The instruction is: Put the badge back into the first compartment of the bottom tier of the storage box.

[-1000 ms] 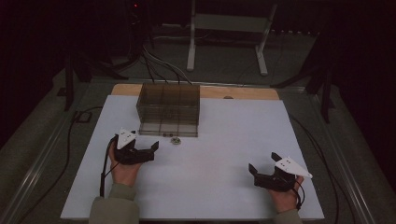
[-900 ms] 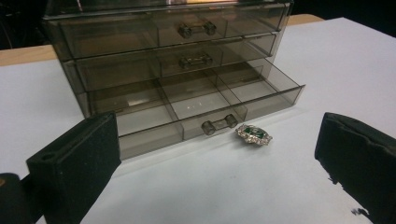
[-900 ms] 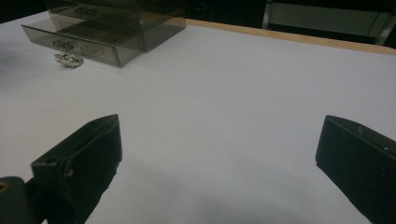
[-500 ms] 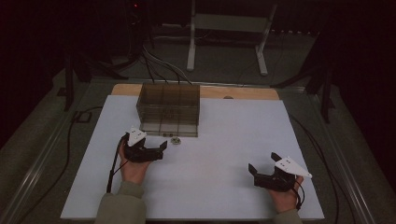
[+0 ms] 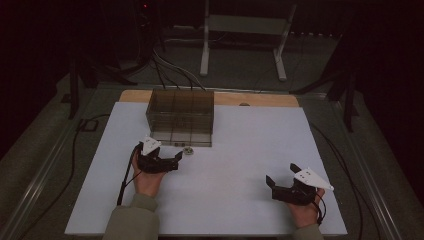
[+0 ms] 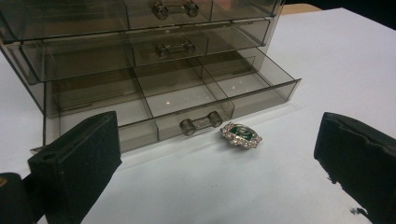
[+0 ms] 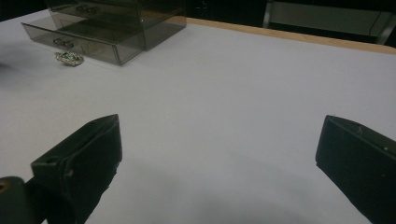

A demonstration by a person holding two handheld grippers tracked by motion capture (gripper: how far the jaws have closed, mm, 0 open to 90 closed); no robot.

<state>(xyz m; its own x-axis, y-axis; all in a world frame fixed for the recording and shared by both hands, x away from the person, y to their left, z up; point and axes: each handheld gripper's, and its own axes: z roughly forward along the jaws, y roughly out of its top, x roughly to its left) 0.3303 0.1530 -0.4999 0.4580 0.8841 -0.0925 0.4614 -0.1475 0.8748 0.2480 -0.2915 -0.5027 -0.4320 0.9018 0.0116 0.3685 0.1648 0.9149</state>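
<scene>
A small oval brooch [image 6: 241, 135] with a green centre stone ringed by clear sparkling stones lies flat on the white surface [image 5: 240, 165]. It rests just in front of the handle of the open bottom drawer [image 6: 187, 100], near it but not touching. That drawer belongs to a smoky transparent plastic drawer chest [image 5: 181, 116] standing upright toward the far side of the surface. The drawer is pulled partly out, its divided compartments showing; the drawers above are pushed in.
</scene>
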